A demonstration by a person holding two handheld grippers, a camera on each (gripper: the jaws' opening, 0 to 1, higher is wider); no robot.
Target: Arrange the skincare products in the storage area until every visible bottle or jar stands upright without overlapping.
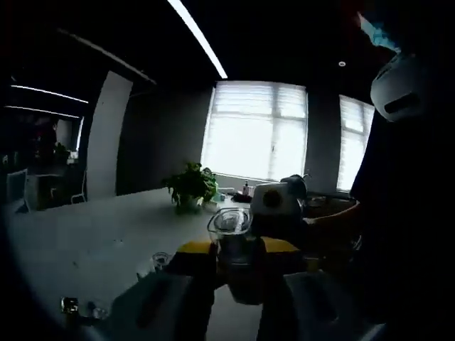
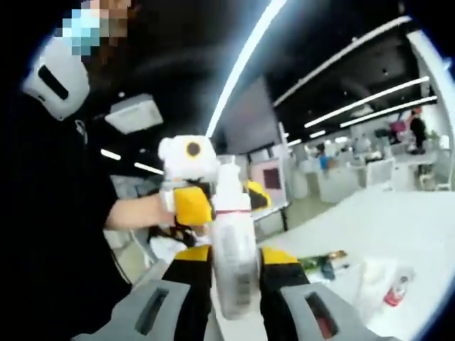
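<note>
the left gripper (image 1: 238, 298) fingers clamp a clear, likely fragile jar (image 1: 233, 245) mid-body, while the right gripper (image 2: 234, 298) fingers pinch a light, slippery white bottle (image 2: 232, 249) low down.

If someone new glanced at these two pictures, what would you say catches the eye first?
Most striking is the white bottle gripped upright between the right gripper's yellow-tipped jaws, low in the right gripper view, with the left gripper held up just behind it. In the left gripper view, a clear bottle sits between that gripper's jaws, with a bright window and a potted plant on the white table beyond.
</note>
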